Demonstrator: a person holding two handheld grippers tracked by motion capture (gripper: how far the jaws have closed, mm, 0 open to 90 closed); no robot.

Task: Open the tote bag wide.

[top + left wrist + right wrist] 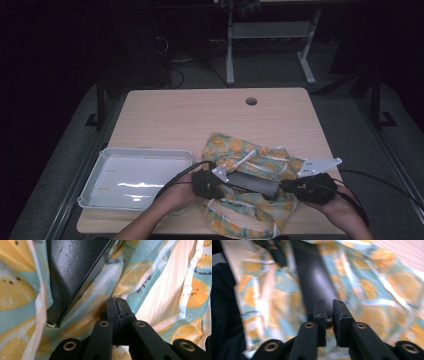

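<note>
A teal cloth bag printed with orange fruit slices lies crumpled on the near part of the wooden table. A long black flat object rests in its folds, between my two grippers. My left gripper is at the bag's left side. In the left gripper view this gripper has its jaws shut tight, with the cloth and the black object just beyond the tips. My right gripper is at the bag's right side. In its own blurred view the right gripper has a narrow gap between its jaws, over the black object and the cloth.
A shallow white tray sits at the table's near left, beside my left hand. A round cable hole lies near the far edge. Bare wood shows between the bag's folds. A table frame stands on the dark floor beyond.
</note>
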